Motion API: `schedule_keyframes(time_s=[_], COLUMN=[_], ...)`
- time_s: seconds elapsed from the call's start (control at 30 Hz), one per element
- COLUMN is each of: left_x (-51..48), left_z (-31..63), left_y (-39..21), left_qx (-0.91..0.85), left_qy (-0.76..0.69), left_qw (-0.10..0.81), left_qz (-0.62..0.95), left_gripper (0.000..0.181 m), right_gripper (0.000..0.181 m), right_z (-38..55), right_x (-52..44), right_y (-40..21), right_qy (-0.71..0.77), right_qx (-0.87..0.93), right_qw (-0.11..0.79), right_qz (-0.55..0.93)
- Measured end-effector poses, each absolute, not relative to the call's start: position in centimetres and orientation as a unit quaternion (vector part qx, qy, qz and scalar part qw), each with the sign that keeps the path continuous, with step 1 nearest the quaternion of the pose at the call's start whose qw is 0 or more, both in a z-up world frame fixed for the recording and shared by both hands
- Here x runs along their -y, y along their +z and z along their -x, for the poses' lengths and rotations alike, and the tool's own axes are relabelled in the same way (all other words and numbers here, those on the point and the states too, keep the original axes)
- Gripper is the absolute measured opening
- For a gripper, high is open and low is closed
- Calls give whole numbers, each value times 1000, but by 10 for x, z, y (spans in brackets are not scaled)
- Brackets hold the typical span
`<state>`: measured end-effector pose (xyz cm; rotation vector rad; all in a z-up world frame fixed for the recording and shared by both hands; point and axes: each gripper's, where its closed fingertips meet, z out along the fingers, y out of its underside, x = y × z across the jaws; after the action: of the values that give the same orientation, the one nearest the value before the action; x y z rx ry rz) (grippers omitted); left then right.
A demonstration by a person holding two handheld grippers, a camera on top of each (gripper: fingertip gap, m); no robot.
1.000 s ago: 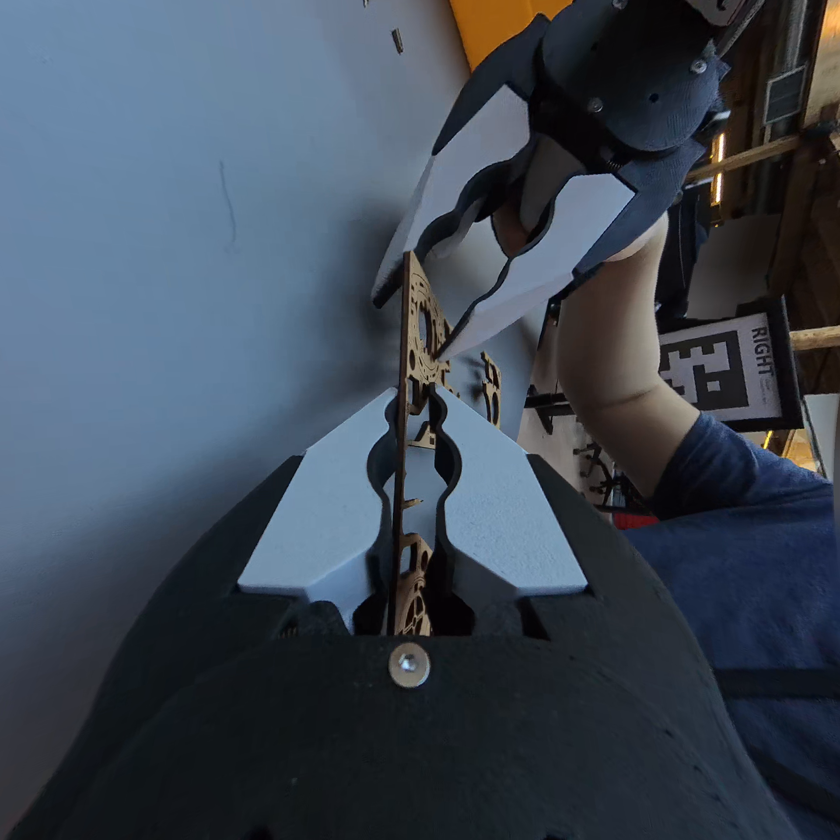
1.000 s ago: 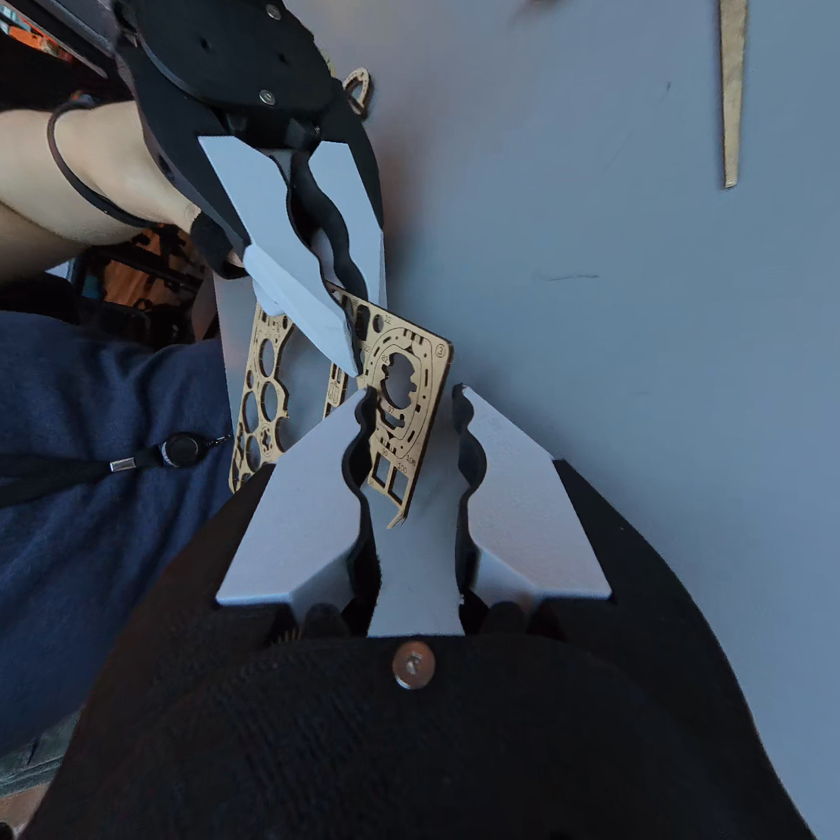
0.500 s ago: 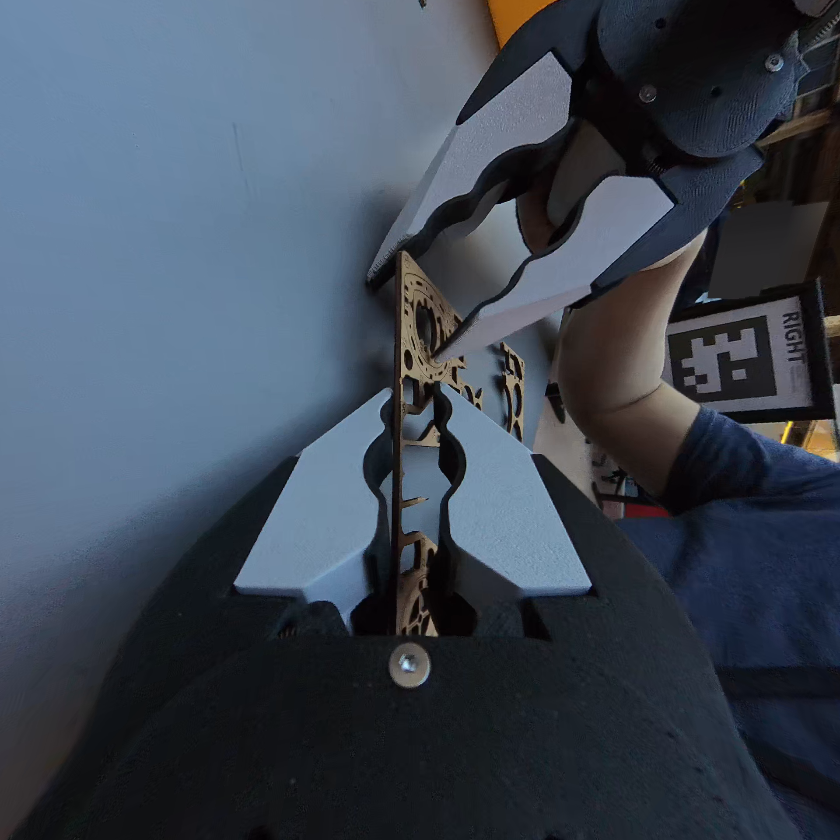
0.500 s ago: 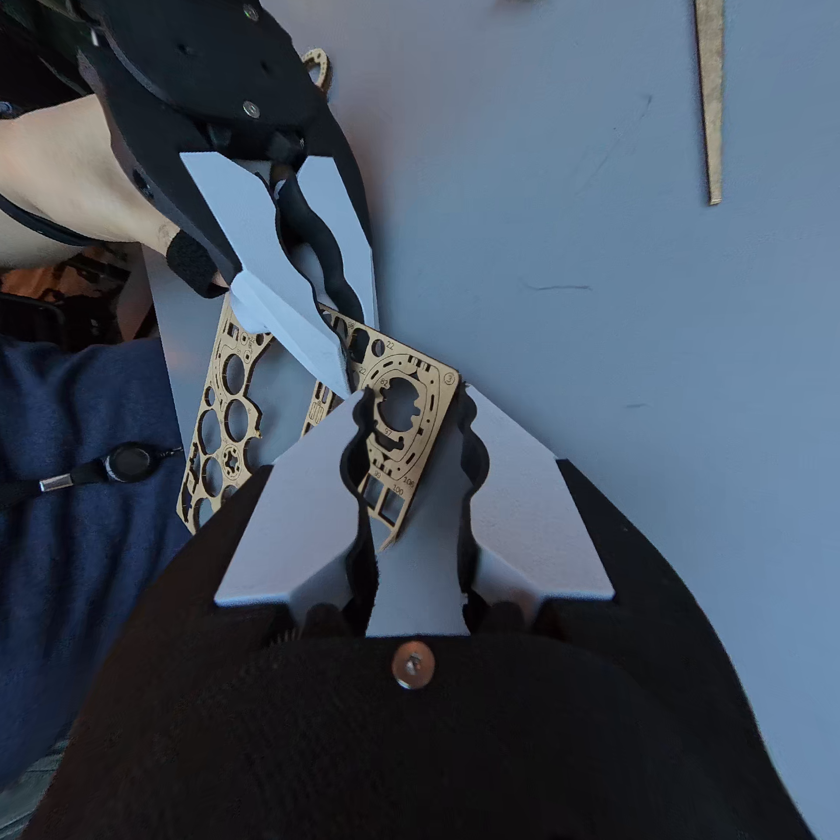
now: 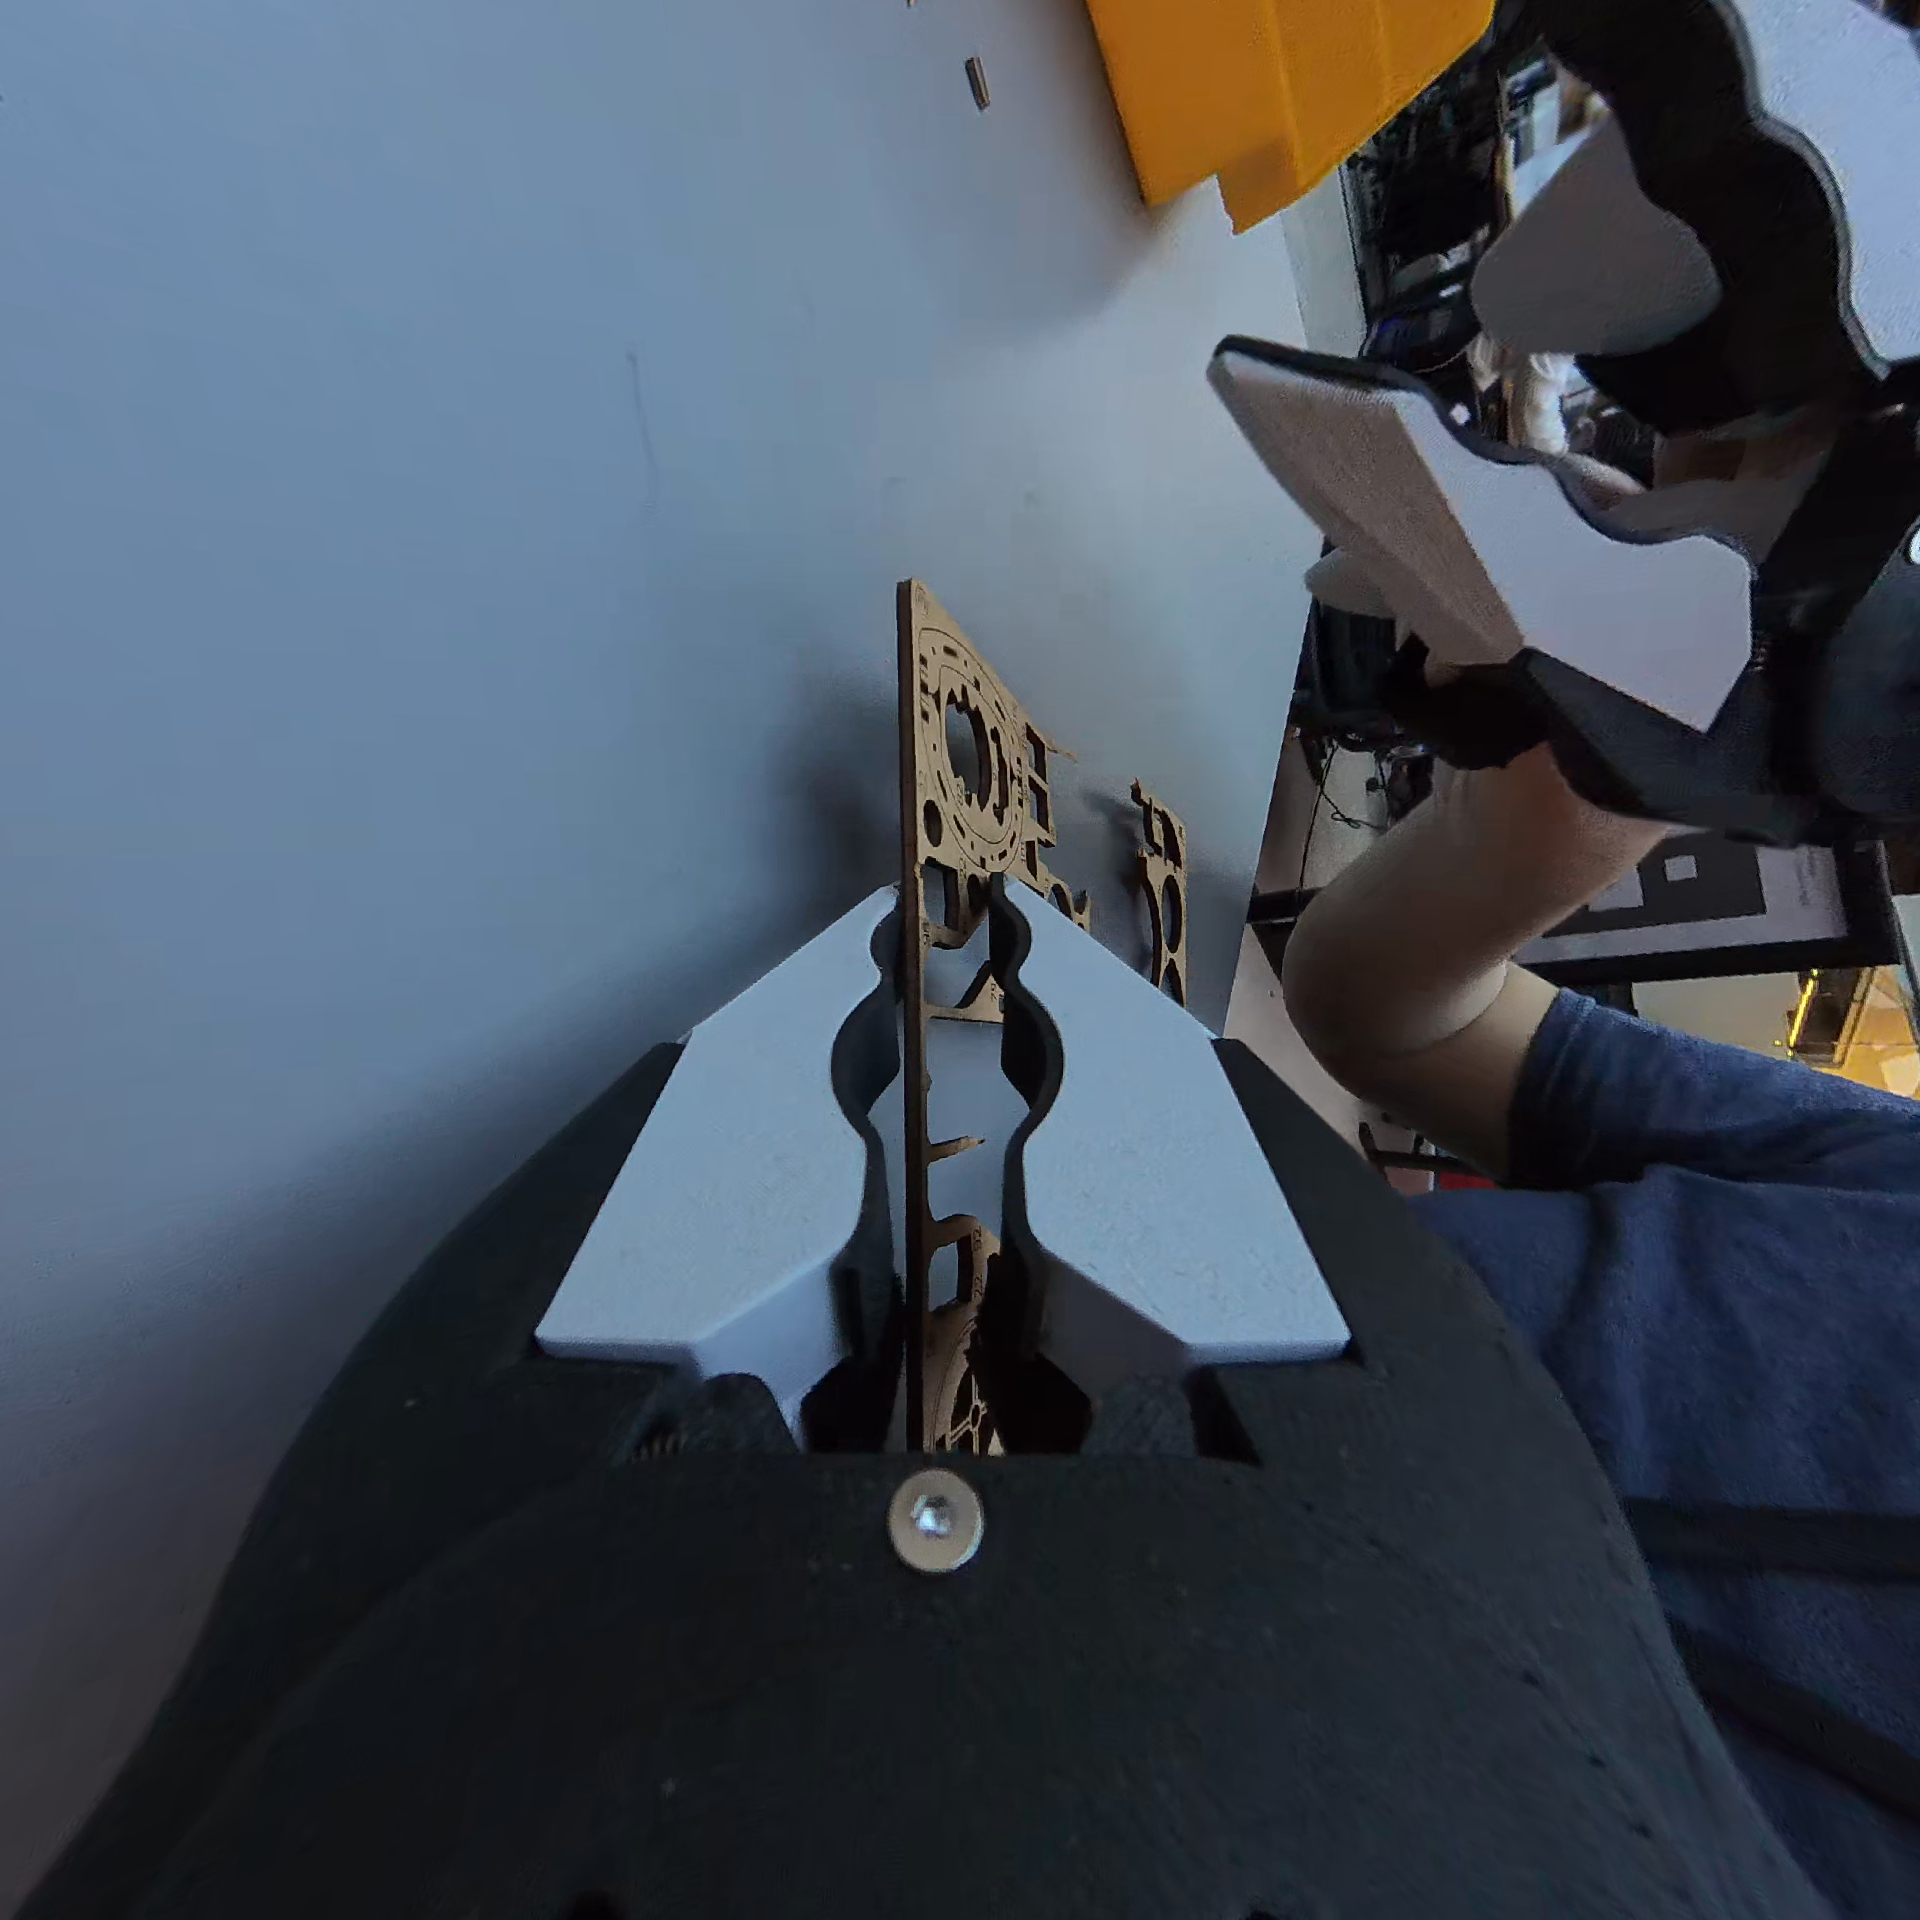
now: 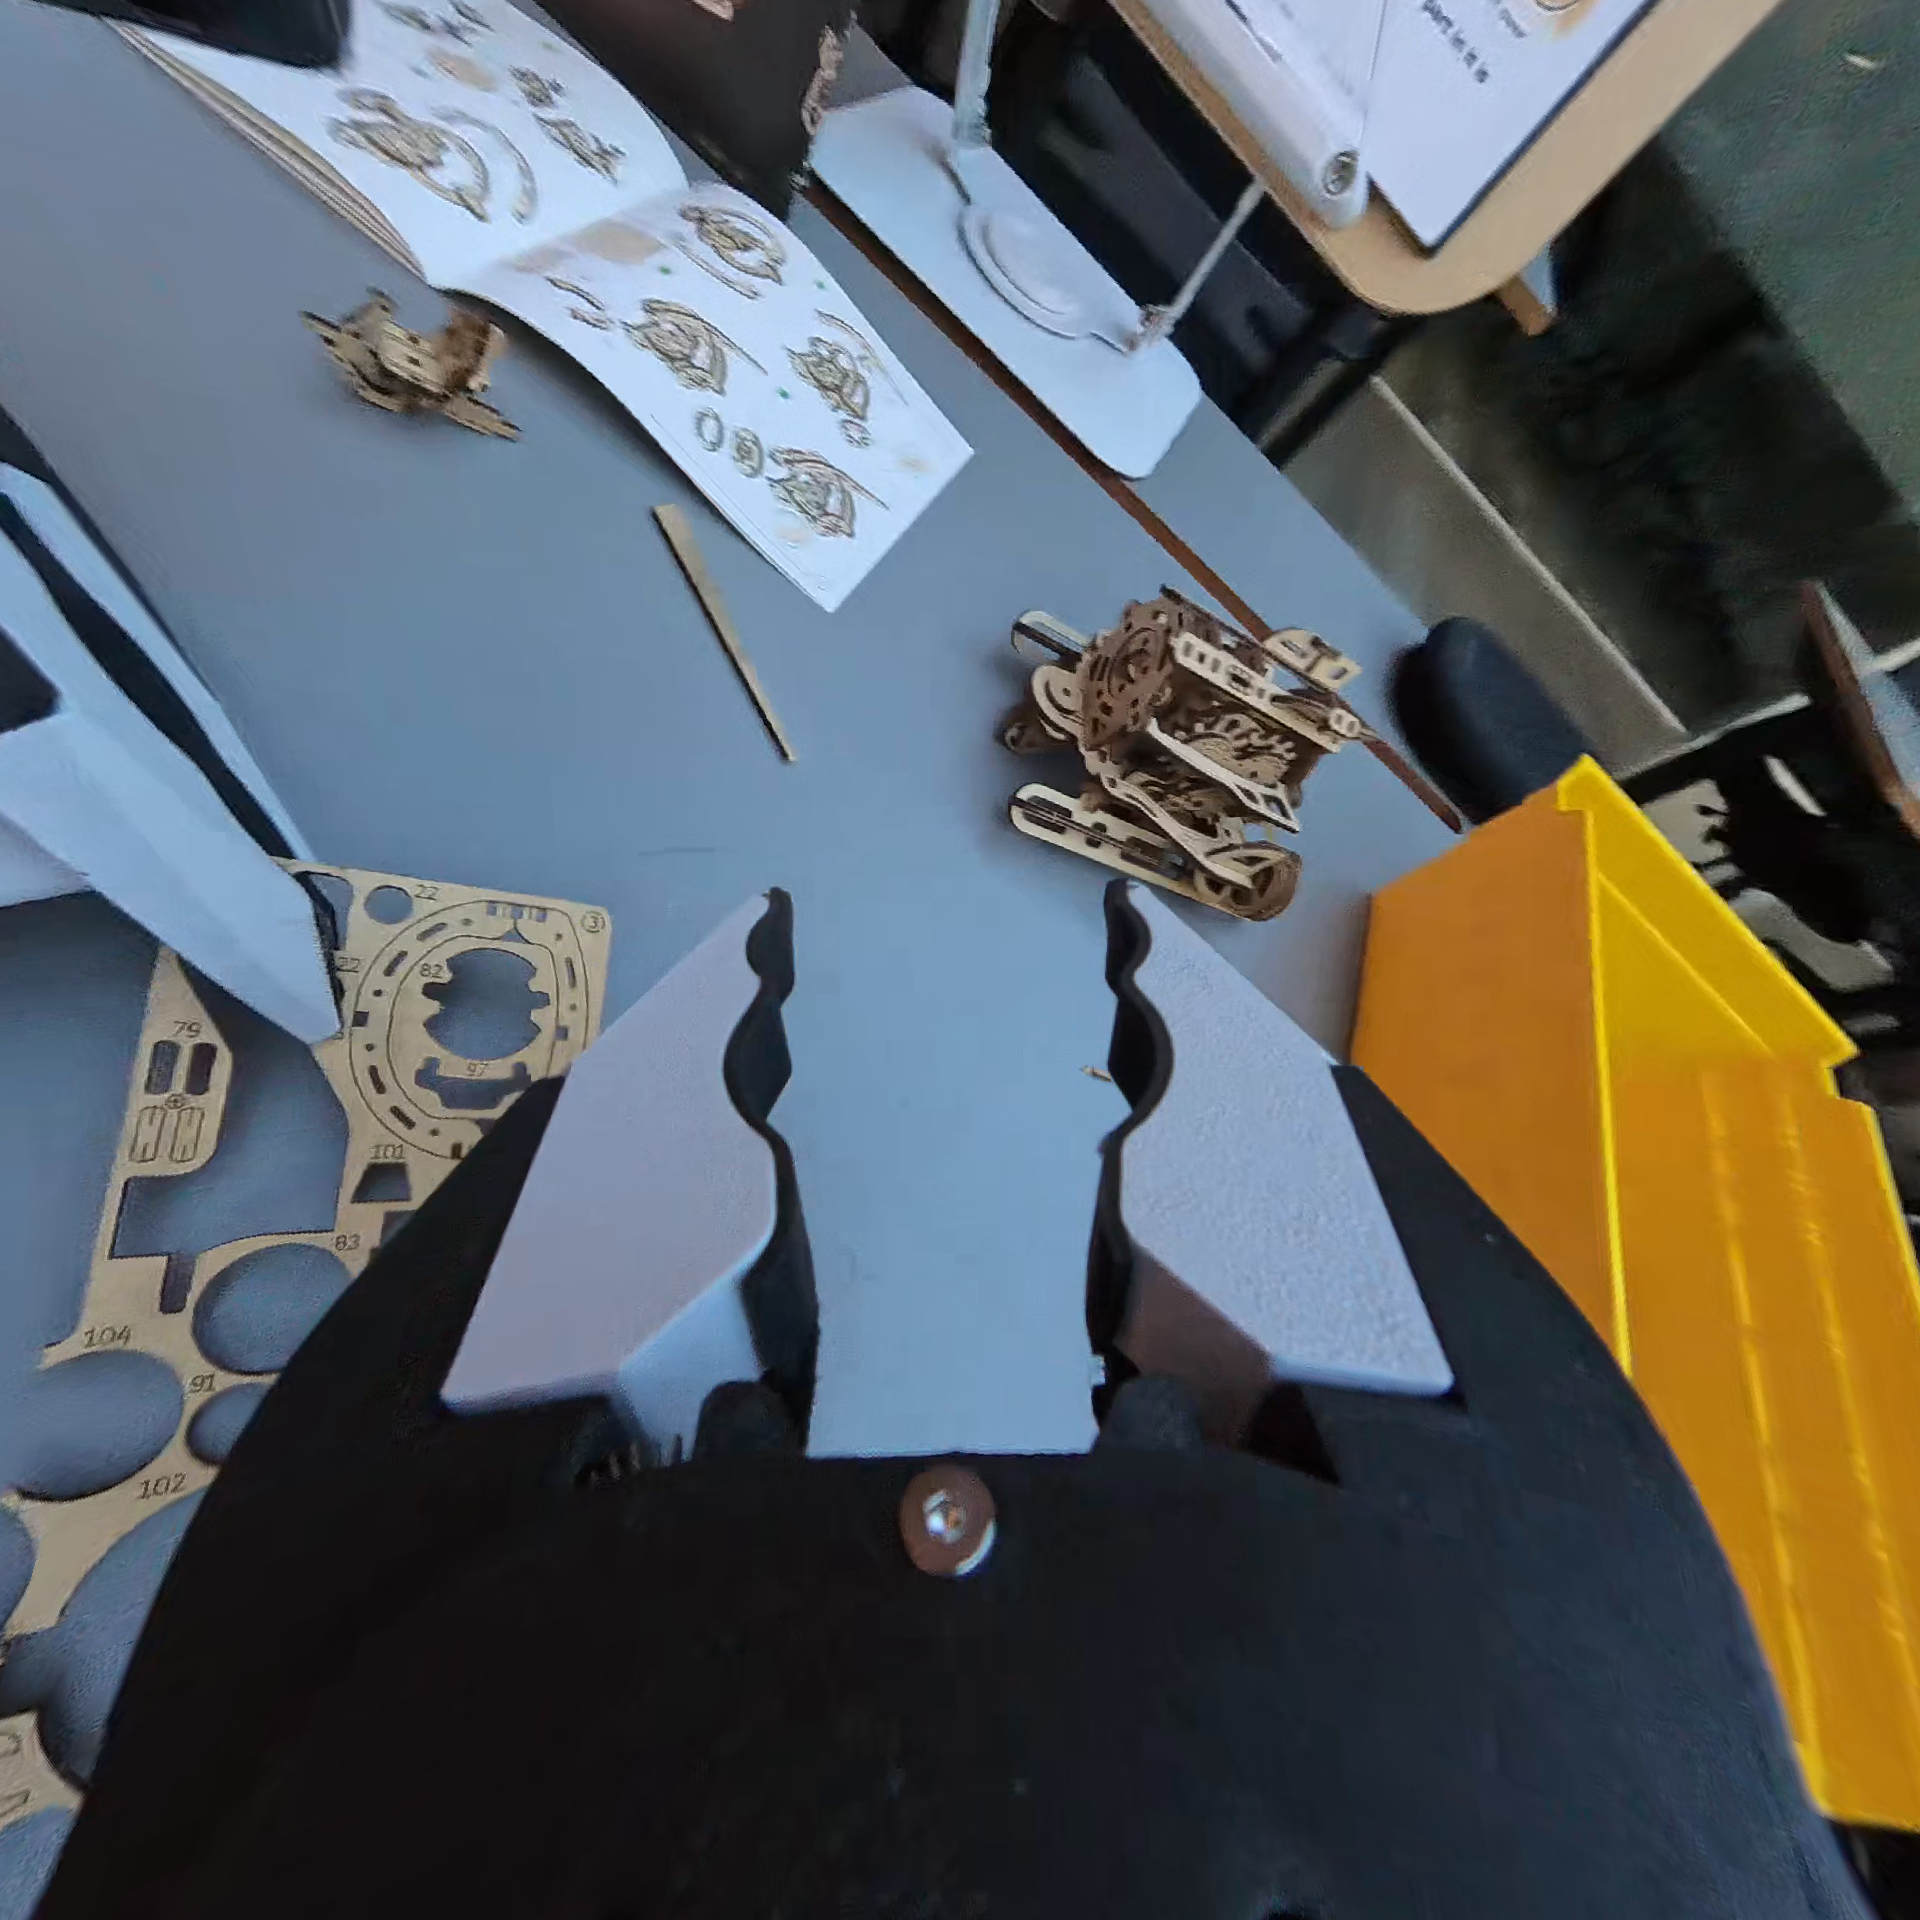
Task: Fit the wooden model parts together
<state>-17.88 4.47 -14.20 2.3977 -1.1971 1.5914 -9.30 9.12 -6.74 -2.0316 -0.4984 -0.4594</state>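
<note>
Left wrist view, nearest: the left gripper (image 5: pixel 951 899) is closed on a thin, tan, laser-cut wooden parts sheet (image 5: pixel 961 769), clamped edge-on between the pale fingers so the sheet stands up from the grey tabletop (image 5: pixel 416 520).
Sheet as landmark: many cut-outs are already empty; an oval ring piece with a notched hole sits at its free corner.
Right wrist view, just right of the sheet: the right gripper (image 6: pixel 940 914) has its jaws spread wide with nothing between them, poised over bare table.
Beyond the sheet, to its right: a partly built, pale wooden model (image 6: pixel 1174 748).
Beside the model: a yellow plastic bin (image 6: pixel 1558 1143).
Beyond the sheet, straight ahead: a loose thin wooden strip (image 6: pixel 722 629), then an open white instruction booklet (image 6: pixel 665 312) and a small wooden sub-assembly (image 6: pixel 410 353).
Step in hand: probably freeing a piece from the sheet; no part is held yet.
Next move calls for: a steady left hold, and a narrow pinch on one piece without snapping the thin wood.
</note>
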Motion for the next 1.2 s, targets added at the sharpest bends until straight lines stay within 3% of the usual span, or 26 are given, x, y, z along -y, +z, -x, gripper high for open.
schedule_keyframes(time_s=[0.03, 0.6, 0.73, 0.83, 0.9, 1.07, 1.2], left_x=[-47, -48, -47, -46, -45, -44, -42], left_z=[179, 180, 180, 180, 179, 177, 177], left_y=[-142, -137, -135, -135, -134, -129, -126], left_qx=[384, 400, 414, 416, 417, 428, 436], left_qy=[508, 496, 493, 498, 507, 533, 546], left_qw=[10, -8, -13, -5, 0, -6, -7], left_qz=[-771, -770, -765, -760, -754, -730, -716], left_gripper=[12, 11, 10, 10, 9, 7, 5], right_gripper=[63, 64, 68, 79, 80, 65, 35], right_z=[93, 107, 130, 153, 147, 160, 169], right_x=[-92, -92, -87, -69, -69, -70, -65], right_y=[-69, -95, -101, -107, -124, -129, -133], right_qy=[-200, -171, 88, 336, 349, 389, 432], right_qx=[196, 215, 186, 166, 159, 186, 214], right_qw=[476, 436, 447, 370, 334, 315, 279], right_qz=[834, 857, 870, 850, 861, 846, 831])
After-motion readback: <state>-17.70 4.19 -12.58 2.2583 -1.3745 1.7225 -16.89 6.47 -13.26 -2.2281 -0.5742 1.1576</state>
